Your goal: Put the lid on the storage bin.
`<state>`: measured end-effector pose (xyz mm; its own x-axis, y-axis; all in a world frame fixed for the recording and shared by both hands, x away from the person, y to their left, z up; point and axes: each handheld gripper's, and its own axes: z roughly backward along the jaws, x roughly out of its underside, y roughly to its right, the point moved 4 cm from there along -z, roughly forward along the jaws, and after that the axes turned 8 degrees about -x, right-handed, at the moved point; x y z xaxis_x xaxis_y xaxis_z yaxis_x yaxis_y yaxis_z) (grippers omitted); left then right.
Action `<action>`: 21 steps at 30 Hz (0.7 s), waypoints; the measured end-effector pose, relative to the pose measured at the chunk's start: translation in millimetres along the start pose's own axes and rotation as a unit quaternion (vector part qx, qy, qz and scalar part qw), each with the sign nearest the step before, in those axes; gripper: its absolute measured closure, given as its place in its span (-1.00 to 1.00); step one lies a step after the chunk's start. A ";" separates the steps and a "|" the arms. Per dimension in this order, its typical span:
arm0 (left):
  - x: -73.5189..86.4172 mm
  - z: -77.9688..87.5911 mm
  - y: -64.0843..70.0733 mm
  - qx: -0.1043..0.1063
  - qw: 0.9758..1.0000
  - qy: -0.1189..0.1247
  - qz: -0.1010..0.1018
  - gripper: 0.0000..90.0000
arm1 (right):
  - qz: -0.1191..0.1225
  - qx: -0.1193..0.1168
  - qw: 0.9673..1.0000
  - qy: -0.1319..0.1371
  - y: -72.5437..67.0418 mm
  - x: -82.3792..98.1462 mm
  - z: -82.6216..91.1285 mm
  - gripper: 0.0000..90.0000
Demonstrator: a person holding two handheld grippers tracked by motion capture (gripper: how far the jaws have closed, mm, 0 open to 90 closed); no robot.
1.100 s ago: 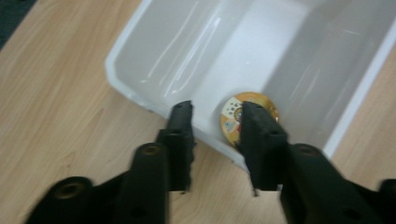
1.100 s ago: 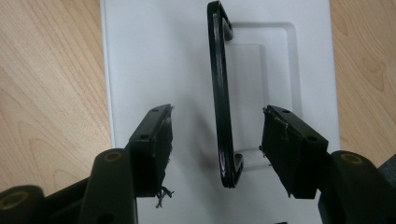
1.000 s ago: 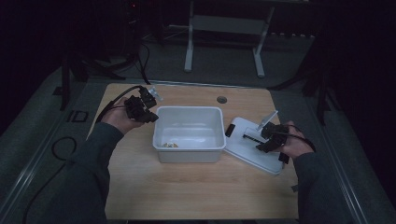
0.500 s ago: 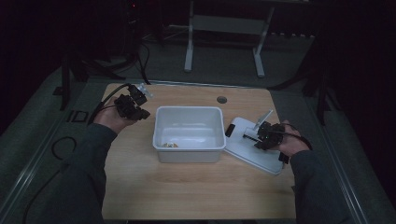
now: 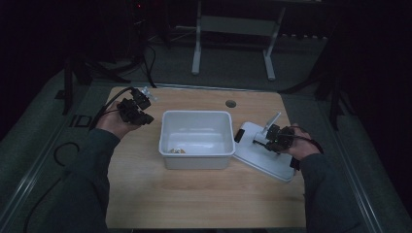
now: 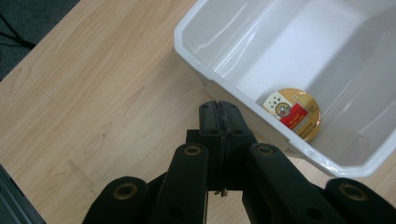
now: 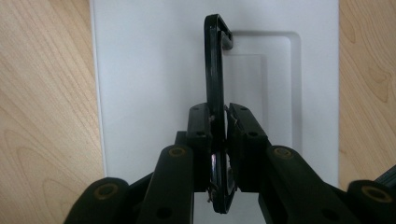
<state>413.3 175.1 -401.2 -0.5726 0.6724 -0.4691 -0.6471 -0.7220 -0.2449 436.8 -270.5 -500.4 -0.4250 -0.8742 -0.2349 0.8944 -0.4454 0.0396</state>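
A white bin (image 5: 194,113) stands in the middle of the wooden table; a round gold and red tin (image 6: 292,113) lies on its floor, by the near wall (image 5: 177,150). The bin's white lid (image 5: 265,160) lies flat to its right. A black handle (image 7: 214,60) stands up from the lid (image 7: 149,70). My right gripper (image 7: 217,114) has just been closing, and its pads now clamp that handle; from above it sits over the lid (image 5: 272,141). My left gripper (image 6: 219,109) is shut with nothing in it, hovering just left of the bin's corner (image 5: 147,118).
The bin's rim (image 6: 201,79) lies close beside the left jaws. A round hole (image 5: 231,103) sits in the tabletop behind the bin. Bare wood stretches in front of the bin to the near edge. Metal stand legs (image 5: 197,58) and cables lie on the dark floor beyond.
The right hand has edged slightly left along the lid. The left hand has drawn a little away from the bin, its jaws still shut.
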 end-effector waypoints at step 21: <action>13.7 -2.8 -7.5 0.007 1.000 -0.009 0.016 0.97 | 0.016 0.027 0.999 -0.029 4.1 -12.5 -6.5 0.87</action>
<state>411.7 189.2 -408.2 -0.6012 0.6524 -0.4614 -0.6361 -0.7402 -0.2180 446.7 -260.1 -503.6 -0.4053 -0.8972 -0.1755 0.8994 -0.4257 0.0989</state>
